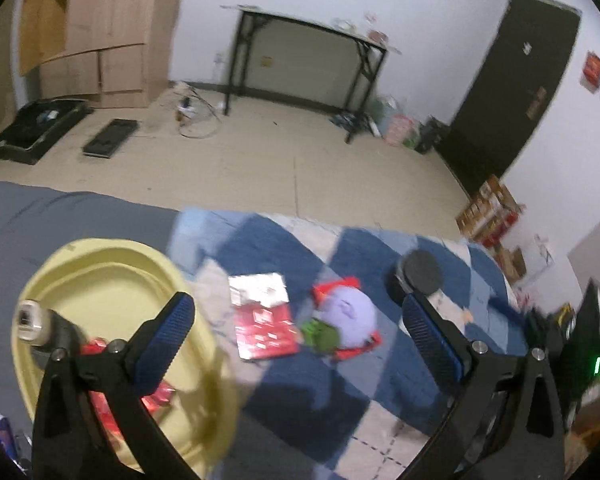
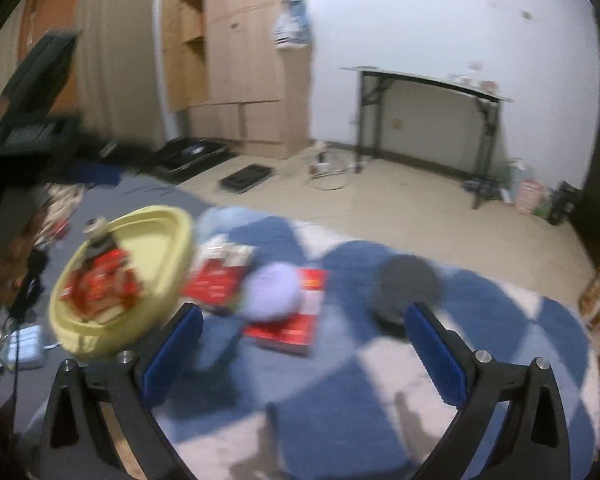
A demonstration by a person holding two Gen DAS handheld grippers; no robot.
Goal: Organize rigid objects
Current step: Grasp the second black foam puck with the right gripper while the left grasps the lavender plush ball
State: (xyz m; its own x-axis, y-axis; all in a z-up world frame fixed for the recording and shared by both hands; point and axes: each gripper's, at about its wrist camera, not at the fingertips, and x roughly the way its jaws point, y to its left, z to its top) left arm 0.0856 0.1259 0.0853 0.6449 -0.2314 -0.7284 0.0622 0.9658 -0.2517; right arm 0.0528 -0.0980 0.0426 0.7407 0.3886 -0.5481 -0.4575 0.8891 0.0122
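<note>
both of my grippers stand with their jaws spread wide and nothing between the blue pads: the left gripper (image 1: 300, 344) and the right gripper (image 2: 304, 354) each hang above the bed, tilted downward. under my left one the yellow tub (image 1: 100, 272) sits just behind its left finger, with red packets (image 1: 156, 398) and a grey capped bottle (image 1: 34, 320) inside. ahead of its open jaws lie a red and white packet (image 1: 264, 320) and a purple plush toy (image 1: 350, 314), touching each other, with a black round lid (image 1: 422, 272) just past the right finger. from my right gripper the tub shows up and to the left, the plush toy sits on red packets near the middle, and the black lid lies just beyond the right pad. everything rests on a blue and white checked blanket (image 2: 340, 400) over a grey sheet (image 1: 60, 216). beyond it are beige floor tiles (image 1: 300, 160), a wooden wardrobe (image 2: 252, 80), a black-framed folding table (image 1: 308, 64) against the white wall and a dark door (image 1: 512, 84). much of both views is blurred
</note>
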